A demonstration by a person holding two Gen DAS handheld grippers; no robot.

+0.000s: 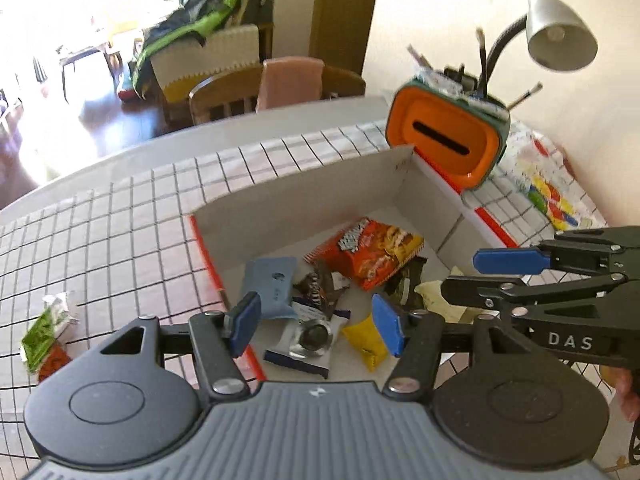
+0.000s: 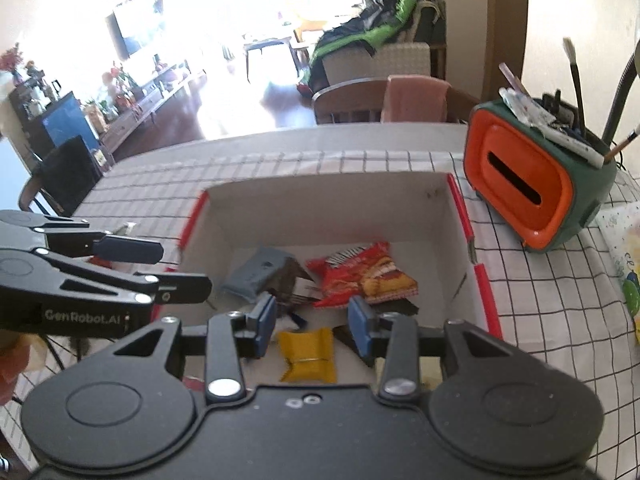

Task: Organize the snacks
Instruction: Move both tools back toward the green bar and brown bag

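A white cardboard box [image 1: 304, 196] with red edges sits on the checked tablecloth and holds several snacks: an orange chip bag [image 1: 366, 252], a blue-grey packet [image 1: 268, 284], a dark chocolate packet [image 1: 320, 290], a silver cookie pack [image 1: 310, 338] and a yellow packet [image 1: 364, 338]. My left gripper [image 1: 316, 328] hovers open and empty above the box's near side. My right gripper [image 2: 312, 322] is open and empty above the yellow packet [image 2: 308, 354], with the chip bag [image 2: 366, 276] beyond. Each gripper shows in the other's view, the right [image 1: 476, 276] and the left [image 2: 180, 272].
Green and orange snack packets [image 1: 44, 336] lie on the cloth left of the box. An orange and green pen holder [image 2: 536, 188] stands right of the box, beside a desk lamp [image 1: 556, 28]. Chairs [image 1: 256, 88] stand beyond the table's far edge.
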